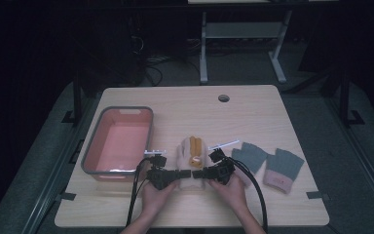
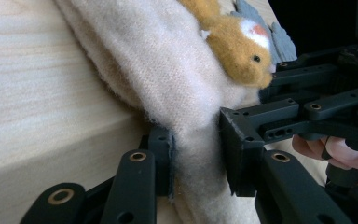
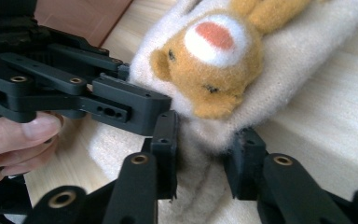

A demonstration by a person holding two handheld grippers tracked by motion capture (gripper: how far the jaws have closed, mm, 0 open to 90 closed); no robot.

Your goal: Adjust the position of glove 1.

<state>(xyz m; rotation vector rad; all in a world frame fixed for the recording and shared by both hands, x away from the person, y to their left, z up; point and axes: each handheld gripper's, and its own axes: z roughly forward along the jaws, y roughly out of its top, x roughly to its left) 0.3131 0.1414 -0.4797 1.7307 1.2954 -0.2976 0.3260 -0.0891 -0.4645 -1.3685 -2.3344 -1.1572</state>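
The bottom end of the cream mitten point(image 1: 191, 158) is hidden behind the two black grippers, its top is cut off in both gripper views, and the orange animal point(image 3: 214, 65) on it is maybe a bear.

I see 1 cream fleece mitten point(image 1: 191, 155) lying flat near the front edge of the pale wooden table point(image 1: 253, 112), between a pink tub and 2 grey gloves, its rounded tip pointing away from me. A plush orange animal face point(image 3: 209, 60) with a white muzzle, pink nose and 2 dark eyes is sewn onto its upper side. In my gripper views, the fuzzy cuff end point(image 2: 200, 163) is bunched and pinched narrow, rising slightly off the wood.
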